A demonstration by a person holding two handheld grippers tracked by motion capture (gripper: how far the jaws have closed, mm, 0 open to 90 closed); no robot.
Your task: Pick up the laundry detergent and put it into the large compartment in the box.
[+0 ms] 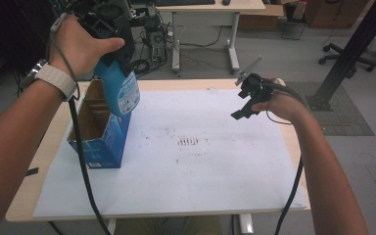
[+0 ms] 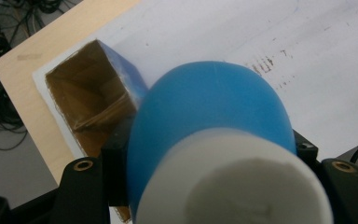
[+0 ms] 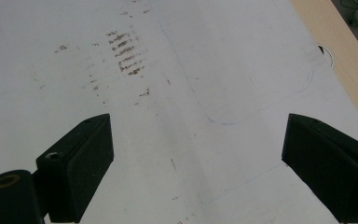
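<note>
My left gripper (image 1: 115, 66) is shut on a blue bottle (image 1: 121, 90) with a white cap (image 2: 233, 184), held bottom-down above the table's left side. Just below the bottle stands an open blue cardboard box (image 1: 98, 128) with a brown inside (image 2: 91, 105). In the left gripper view the bottle (image 2: 209, 105) hangs over the box's near corner, above its rim. My right gripper (image 1: 245, 100) hovers over the right part of the white sheet, open, with nothing between its fingers (image 3: 81, 161).
A white sheet (image 1: 200, 166) with brown smudges (image 3: 126, 53) covers most of the wooden table (image 1: 29, 191). Beyond the far edge stand a desk (image 1: 210, 19), tangled cables and an office chair base (image 1: 347, 56). A black post (image 1: 355, 46) rises at the right.
</note>
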